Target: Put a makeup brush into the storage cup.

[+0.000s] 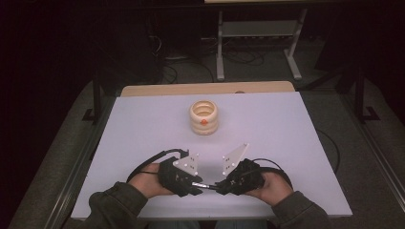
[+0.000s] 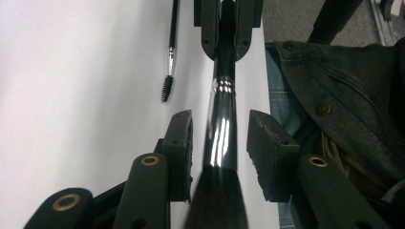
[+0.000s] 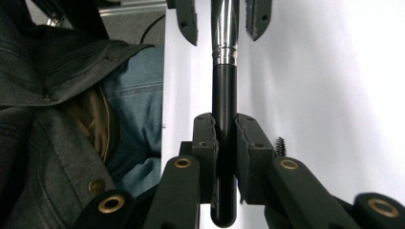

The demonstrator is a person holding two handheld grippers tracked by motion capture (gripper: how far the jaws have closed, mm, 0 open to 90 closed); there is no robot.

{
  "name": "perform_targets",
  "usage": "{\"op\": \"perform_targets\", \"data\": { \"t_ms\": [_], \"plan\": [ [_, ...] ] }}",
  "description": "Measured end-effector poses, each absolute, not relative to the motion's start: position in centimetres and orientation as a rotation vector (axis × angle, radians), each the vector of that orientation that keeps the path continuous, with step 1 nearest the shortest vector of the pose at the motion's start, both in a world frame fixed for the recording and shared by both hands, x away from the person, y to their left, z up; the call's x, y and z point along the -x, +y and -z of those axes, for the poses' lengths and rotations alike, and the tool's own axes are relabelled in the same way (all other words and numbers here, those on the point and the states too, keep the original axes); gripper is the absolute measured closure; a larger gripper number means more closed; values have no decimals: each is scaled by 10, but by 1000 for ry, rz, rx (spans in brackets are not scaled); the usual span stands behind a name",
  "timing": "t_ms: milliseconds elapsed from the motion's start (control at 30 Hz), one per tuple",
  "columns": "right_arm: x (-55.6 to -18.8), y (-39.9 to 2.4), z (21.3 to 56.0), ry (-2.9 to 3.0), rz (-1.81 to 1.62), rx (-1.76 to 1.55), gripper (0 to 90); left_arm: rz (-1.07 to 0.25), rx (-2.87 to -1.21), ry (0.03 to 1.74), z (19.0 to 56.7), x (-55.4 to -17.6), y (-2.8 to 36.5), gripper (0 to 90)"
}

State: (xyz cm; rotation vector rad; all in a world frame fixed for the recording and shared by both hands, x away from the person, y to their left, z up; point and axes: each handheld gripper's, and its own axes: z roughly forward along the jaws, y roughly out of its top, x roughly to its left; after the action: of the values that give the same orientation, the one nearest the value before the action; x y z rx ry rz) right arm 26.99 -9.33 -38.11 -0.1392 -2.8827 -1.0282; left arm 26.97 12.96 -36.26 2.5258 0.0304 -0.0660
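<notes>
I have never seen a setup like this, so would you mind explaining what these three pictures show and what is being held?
A person sits at a white table, holding a hand-operated pair of tongs in each hand. The high view looks down from above: left tongs, right tongs, tips nearly meeting. The other two pictures come from cameras riding on each pair of tongs, looking along its jaws. The right tongs are shut on the black handle of a makeup brush. The left tongs stand open around its shiny metal collar, not touching it. On the table lie a small spoolie brush and, farther away, a cream ribbed holder.
</notes>
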Motion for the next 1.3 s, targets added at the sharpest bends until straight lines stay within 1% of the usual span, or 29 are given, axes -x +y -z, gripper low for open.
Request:
{"op": "perform_targets", "data": {
  "t_ms": [67, 133, 267, 333, 400, 433, 500, 633, 733, 833, 933, 967, 1000, 1133, 1300],
  "plan": [
    [-270, -94, 382, -2877, 1054, 132, 787, 65, -2511, 47, 363, -269, 129, 605],
    [-268, -94, 381, -2905, 1069, 122, 787, 62, -2512, 33, 362, -271, 129, 629],
    [-265, -93, 381, -2917, 1094, 107, 786, 71, -2508, 29, 360, -272, 129, 740],
    [-265, -92, 382, -2921, 1104, 106, 782, 72, -2517, 24, 360, -272, 129, 752],
    [-266, -91, 384, -2920, 1102, 131, 750, 68, -2532, 29, 360, -272, 128, 757],
    [-267, -90, 384, -2911, 1086, 158, 690, 63, -2536, 40, 360, -271, 128, 758],
    [-269, -89, 385, -2913, 1049, 181, 675, 58, -2564, 38, 362, -271, 126, 759],
    [-267, -82, 384, -2946, 973, 171, 699, 62, -2589, 42, 364, -269, 123, 760],
    [-265, -77, 386, -2969, 912, 160, 760, 61, -2591, 21, 364, -268, 121, 760],
    [-265, -76, 389, -2958, 913, 140, 779, 73, -2582, 20, 364, -268, 122, 757],
    [-263, -78, 389, -2954, 947, 138, 786, 82, -2545, 52, 364, -270, 126, 737],
    [-263, -79, 389, -2947, 964, 144, 788, 87, -2522, 72, 364, -271, 128, 713],
    [-263, -80, 390, -2945, 980, 152, 788, 96, -2507, 91, 363, -273, 130, 670],
    [-263, -87, 395, -2939, 1029, 183, 789, 80, -2444, 157, 362, -275, 140, 587],
    [-263, -101, 396, -2915, 1107, 245, 788, 82, -2386, 237, 362, -279, 154, 555]
  ]
}}
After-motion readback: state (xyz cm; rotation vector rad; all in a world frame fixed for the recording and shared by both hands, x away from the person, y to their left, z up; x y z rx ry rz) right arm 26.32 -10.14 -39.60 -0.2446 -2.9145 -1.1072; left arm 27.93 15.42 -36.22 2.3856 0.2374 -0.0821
